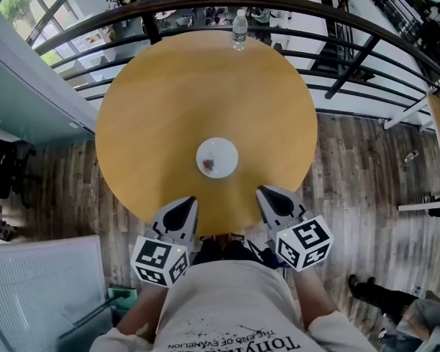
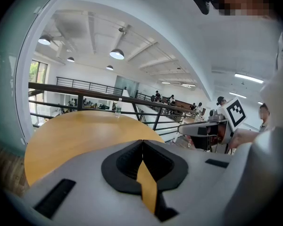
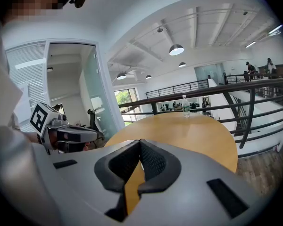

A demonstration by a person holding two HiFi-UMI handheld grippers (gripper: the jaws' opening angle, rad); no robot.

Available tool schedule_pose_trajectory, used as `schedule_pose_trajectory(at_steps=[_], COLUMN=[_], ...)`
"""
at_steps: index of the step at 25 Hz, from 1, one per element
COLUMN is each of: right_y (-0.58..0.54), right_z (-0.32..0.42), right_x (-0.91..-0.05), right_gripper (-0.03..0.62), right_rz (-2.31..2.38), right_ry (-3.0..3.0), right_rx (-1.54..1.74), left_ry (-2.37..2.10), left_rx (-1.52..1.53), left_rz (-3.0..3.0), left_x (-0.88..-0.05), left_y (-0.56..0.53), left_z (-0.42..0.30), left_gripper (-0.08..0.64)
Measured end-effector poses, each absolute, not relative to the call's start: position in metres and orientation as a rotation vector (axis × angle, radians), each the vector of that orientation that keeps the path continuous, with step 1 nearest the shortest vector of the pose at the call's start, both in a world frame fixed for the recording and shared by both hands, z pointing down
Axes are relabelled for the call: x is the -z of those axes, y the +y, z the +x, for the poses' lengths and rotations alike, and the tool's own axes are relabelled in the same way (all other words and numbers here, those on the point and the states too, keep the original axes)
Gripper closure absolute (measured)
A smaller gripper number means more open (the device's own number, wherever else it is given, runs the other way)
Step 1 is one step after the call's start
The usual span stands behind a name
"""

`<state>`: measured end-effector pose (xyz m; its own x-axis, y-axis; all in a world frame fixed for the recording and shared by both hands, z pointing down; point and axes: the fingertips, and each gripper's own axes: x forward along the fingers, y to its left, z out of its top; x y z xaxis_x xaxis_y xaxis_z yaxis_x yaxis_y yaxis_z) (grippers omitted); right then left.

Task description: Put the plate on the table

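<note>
Both the left claw point(image 1: 188, 202) and the right claw point(image 1: 265, 194) are seen clenched, jaws pressed together with nothing caught between them, and are held over the near rim of the round wooden tabletop point(image 1: 169, 101). The white plate point(image 1: 217, 157) is set on the tabletop just ahead, between the two claws. A water bottle point(image 1: 239, 29) is stood at the far rim, well beyond them.
</note>
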<state>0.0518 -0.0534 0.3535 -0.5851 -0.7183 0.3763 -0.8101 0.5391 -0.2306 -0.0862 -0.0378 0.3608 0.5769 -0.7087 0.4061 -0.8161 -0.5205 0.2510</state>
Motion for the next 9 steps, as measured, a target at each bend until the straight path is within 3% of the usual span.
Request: schedule_pose_trajectory(at_steps=[9], right_y=[-0.0536], right_z=[0.0459], right_x=[-0.3502], right_gripper=[0.568], right_rz=[1.248], right_ry=[-2.553], right_rx=[-0.555], left_ry=[-1.233], left_rx=[-0.365], left_rz=[2.386], left_x=[-0.3587], left_y=[-0.037], left_z=[-0.0894], left_gripper=[0.535])
